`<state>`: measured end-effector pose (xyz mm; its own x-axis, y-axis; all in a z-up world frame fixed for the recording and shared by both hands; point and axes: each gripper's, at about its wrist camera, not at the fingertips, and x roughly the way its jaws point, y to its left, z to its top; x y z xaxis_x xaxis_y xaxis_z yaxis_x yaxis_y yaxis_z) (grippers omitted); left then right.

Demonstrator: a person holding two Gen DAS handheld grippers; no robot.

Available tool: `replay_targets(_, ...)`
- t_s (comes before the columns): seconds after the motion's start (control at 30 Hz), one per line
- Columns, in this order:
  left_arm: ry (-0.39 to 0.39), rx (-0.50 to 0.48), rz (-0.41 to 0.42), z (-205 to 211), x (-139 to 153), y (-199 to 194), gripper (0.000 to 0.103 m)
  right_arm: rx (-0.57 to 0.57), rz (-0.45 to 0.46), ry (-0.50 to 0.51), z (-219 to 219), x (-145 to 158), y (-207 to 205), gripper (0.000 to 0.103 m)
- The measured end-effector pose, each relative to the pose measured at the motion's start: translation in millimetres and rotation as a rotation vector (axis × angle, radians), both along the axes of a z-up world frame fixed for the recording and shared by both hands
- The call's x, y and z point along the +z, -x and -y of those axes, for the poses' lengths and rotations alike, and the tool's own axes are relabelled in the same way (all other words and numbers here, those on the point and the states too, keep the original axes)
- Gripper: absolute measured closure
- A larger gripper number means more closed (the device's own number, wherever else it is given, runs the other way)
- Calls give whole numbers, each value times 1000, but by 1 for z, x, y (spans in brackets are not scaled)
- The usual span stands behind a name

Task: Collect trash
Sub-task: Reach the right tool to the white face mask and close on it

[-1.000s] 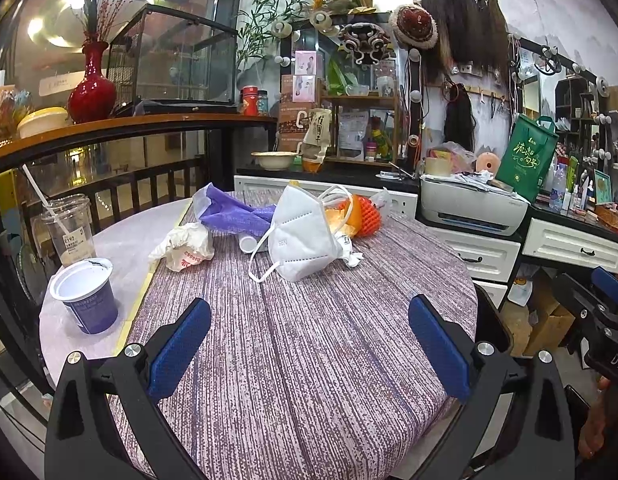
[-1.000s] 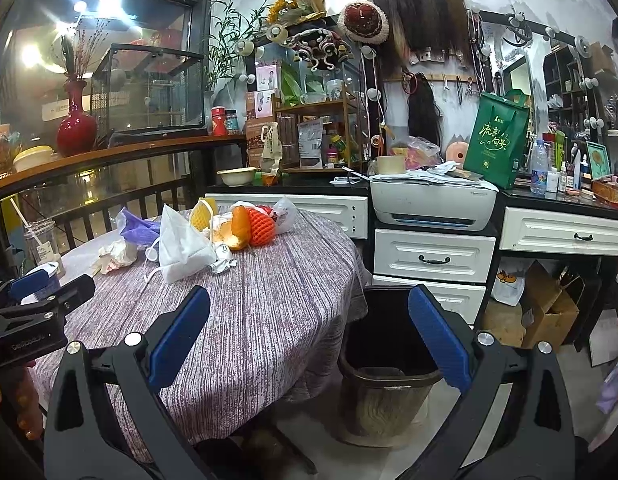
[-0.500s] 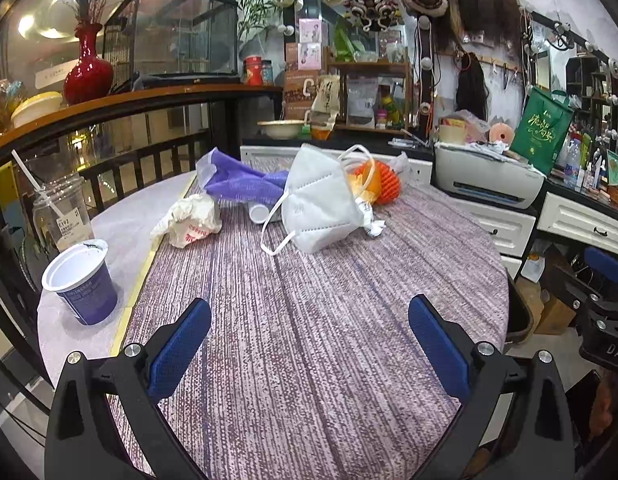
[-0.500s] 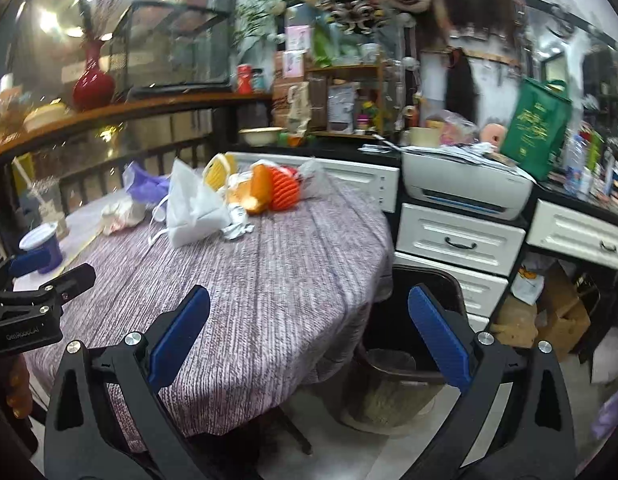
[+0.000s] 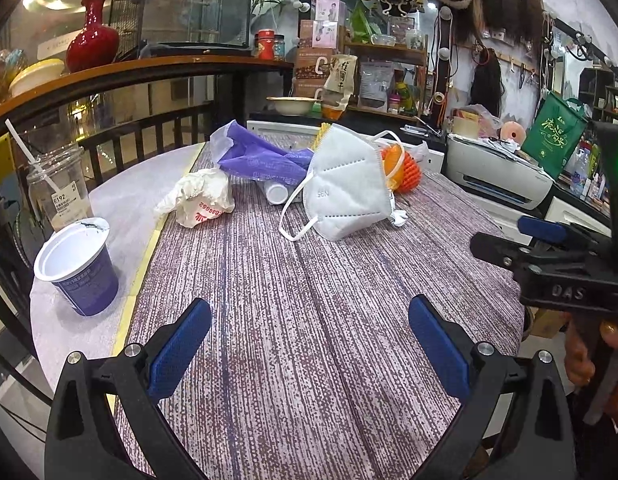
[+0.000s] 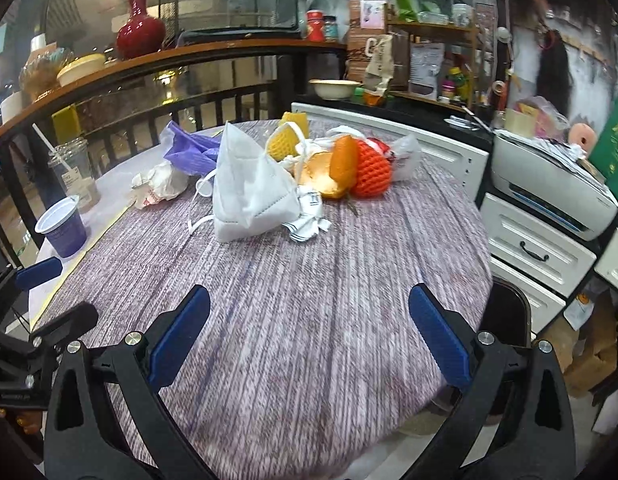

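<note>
Left wrist view: the left gripper [image 5: 309,356] hovers low over the table [image 5: 309,300], claw spread wide and empty. The trash sits at twelve o'clock: a mask [image 5: 345,192], a crumpled wrapper [image 5: 201,198] at eleven, a cup [image 5: 79,268] at nine.

Right wrist view: the right gripper [image 6: 309,348] is spread and empty too. The mask [image 6: 249,192] lies at eleven o'clock, orange peel [image 6: 333,172] at twelve, and the bin [image 6: 509,308] peeks from under the table edge at three. I'd go for the mask first, pinching its folded body rather than a loose strap.
</note>
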<state>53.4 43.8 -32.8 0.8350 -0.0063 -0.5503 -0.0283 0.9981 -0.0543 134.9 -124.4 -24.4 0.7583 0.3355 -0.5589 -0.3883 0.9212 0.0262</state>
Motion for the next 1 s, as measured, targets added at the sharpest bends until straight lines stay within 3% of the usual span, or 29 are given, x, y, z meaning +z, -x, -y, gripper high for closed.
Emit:
replay_targets(0.33,6,-8,-35,-10,-1,-21,5,154,-51,22,-47,9,-58,7)
replay_targets(0.53,25,-3,-78,-24,-5,-41,5,201,-58,40,-75,10,-84,22)
replay_targets(0.63,25,-5,-84,-28,-6,-47,5,206,-48,48,-84,9,-93,33)
replay_targets(0.9,13,-28,-105,-29,-7,-57,5,235,-40,93,-98,-1,-103,86)
replay_targets(1.0,34,-29,-122,-32,-9,-64,5,247,-42,68,-92,0,-104,94)
